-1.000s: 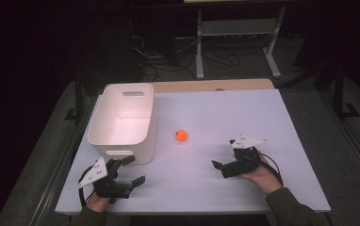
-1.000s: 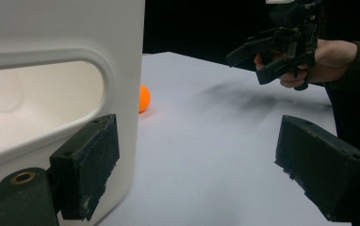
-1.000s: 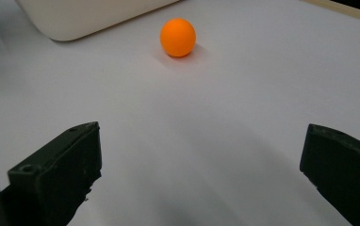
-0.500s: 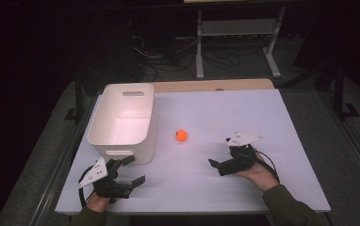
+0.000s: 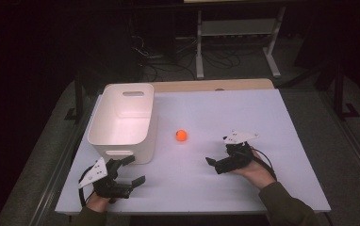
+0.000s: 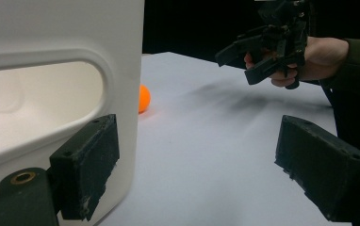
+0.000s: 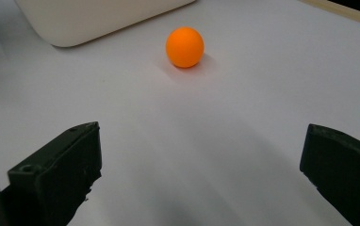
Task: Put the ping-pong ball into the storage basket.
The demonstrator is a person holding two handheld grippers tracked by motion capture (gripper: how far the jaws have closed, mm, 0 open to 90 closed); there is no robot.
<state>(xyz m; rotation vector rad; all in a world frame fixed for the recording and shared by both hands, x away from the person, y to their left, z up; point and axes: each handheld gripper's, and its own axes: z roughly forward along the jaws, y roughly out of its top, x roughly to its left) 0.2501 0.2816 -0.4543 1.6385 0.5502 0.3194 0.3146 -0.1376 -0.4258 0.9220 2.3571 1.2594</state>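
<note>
A small orange ball (image 5: 181, 135) lies on the white table, just right of a white plastic bin (image 5: 121, 122). My right gripper (image 5: 214, 165) hovers low over the table to the right of and nearer than the ball, pointing at it. It is open with nothing between its jaws. In the right gripper view the ball (image 7: 184, 47) sits ahead of that open gripper (image 7: 201, 174), well clear of it. My left gripper (image 5: 135, 170) rests open near the bin's front corner. From the left gripper view (image 6: 201, 174), the ball (image 6: 143, 98) peeks out past the bin wall (image 6: 121, 56).
The bin (image 7: 98, 19) is empty and has handle slots in its end walls. The table's front edge (image 5: 192, 209) lies close behind both hands. A wooden strip (image 5: 211, 84) runs along the far edge, with a metal stand (image 5: 234, 33) and cables on the floor beyond.
My right gripper has slid left and slightly forward, closer to the orange ball. The left gripper, the ball and the bin have not moved.
</note>
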